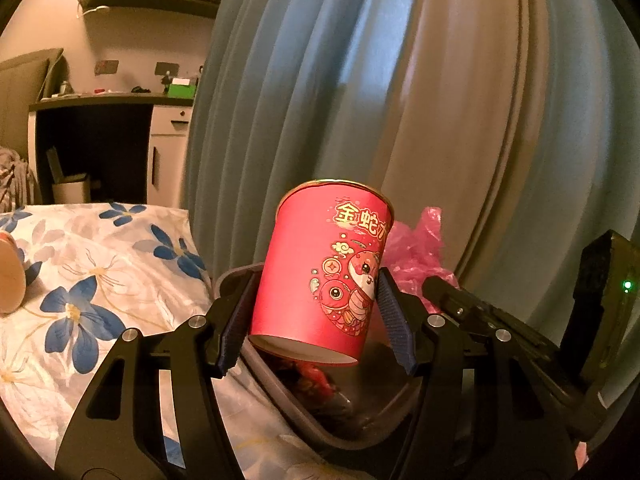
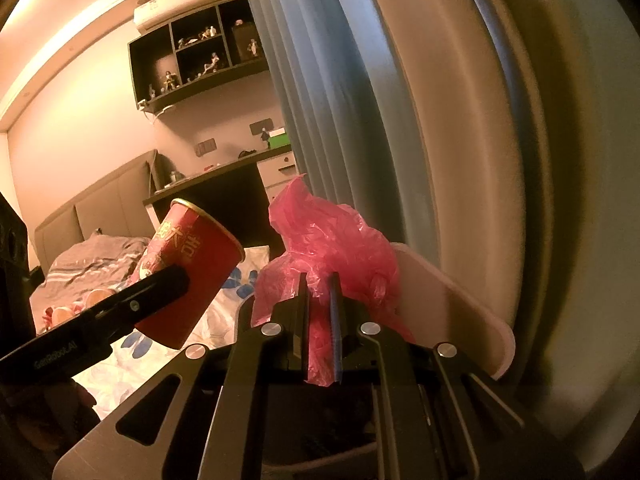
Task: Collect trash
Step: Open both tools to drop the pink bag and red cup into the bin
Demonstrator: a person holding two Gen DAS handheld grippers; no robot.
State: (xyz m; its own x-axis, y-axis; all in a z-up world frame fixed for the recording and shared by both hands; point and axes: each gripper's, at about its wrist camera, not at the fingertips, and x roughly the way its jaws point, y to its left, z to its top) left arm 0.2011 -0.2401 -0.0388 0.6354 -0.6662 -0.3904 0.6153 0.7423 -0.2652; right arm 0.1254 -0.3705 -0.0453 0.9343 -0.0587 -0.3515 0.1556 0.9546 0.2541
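My left gripper is shut on a red paper cup with a cartoon snake print, held upright and slightly tilted above the open mouth of a grey trash bin with dark rubbish inside. The cup also shows in the right wrist view, with a left finger across it. My right gripper is shut on a crumpled pink plastic bag, held over the bin beside its raised pink lid. The bag shows in the left wrist view behind the cup.
A bed with a blue-flowered white sheet lies to the left, with another cup on it. Blue curtains hang right behind the bin. A desk and wall shelves stand far back.
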